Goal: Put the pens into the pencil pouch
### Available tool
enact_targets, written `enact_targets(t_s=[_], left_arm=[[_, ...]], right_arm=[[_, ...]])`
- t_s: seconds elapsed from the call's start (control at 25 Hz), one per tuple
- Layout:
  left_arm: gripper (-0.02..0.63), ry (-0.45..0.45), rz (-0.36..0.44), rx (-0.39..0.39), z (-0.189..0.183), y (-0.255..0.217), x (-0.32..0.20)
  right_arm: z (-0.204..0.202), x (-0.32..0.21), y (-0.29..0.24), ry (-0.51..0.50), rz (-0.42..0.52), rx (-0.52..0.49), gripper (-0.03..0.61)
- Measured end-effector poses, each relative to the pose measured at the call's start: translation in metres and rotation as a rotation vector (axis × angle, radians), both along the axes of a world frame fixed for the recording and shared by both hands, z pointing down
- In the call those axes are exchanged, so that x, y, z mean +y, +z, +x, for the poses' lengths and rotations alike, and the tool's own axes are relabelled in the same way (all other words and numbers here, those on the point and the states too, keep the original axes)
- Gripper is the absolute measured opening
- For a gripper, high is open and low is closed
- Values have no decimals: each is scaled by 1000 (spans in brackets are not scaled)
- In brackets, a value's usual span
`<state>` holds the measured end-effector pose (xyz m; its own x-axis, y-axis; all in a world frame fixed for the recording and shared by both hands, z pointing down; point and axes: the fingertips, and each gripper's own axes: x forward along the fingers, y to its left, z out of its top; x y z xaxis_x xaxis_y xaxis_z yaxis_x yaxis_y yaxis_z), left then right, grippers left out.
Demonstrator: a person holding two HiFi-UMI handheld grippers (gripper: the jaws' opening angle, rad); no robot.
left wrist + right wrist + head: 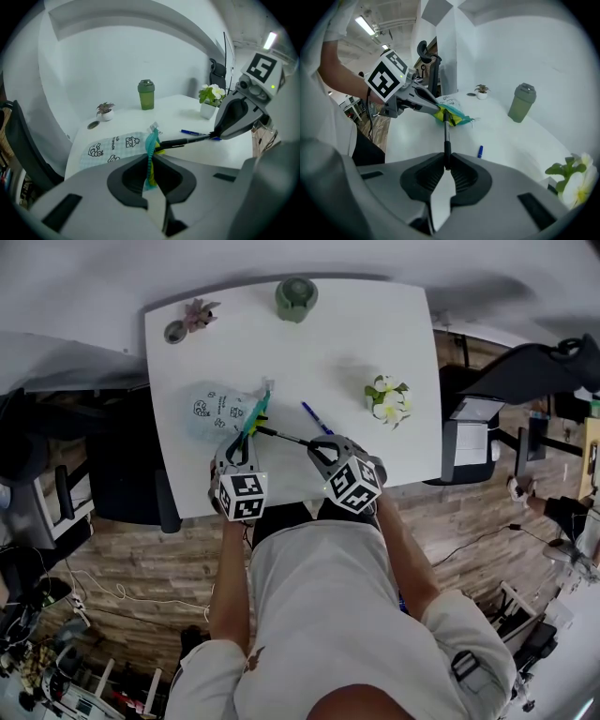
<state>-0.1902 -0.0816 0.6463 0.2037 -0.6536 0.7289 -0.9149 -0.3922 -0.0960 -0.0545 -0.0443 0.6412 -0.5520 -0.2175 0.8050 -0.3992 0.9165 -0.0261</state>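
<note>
The pale blue printed pencil pouch lies on the white table at the left. My left gripper is shut on the pouch's teal and yellow mouth edge, lifting it a little. My right gripper is shut on the end of a black pen. The pen's tip rests at the pouch mouth, beside the left gripper's fingers. A blue pen lies loose on the table just beyond the right gripper.
A pot of white flowers stands right of the blue pen. A green cup is at the far edge, with a small plant and a round coaster at the far left corner. Dark chairs flank the table.
</note>
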Motion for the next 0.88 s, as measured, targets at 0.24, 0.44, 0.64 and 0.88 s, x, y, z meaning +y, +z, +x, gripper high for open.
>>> enact_targets(t_s=[0.24,0.44,0.64,0.88], left_arm=[[18,-11,10,44,1,-10,6],[18,-10,18,65,4,-17,11],[18,-6,23,83,9,-21,15],[18,4,22,99,12,-23,18]], right_arm=[[-17,-7,5,-28,-8,27,46],[-35,-10,1,-58,-2,12,44],[-56,-13,-4,-79,-2,-19,44],[-82,-20,-5,-90,-19,-63,44]])
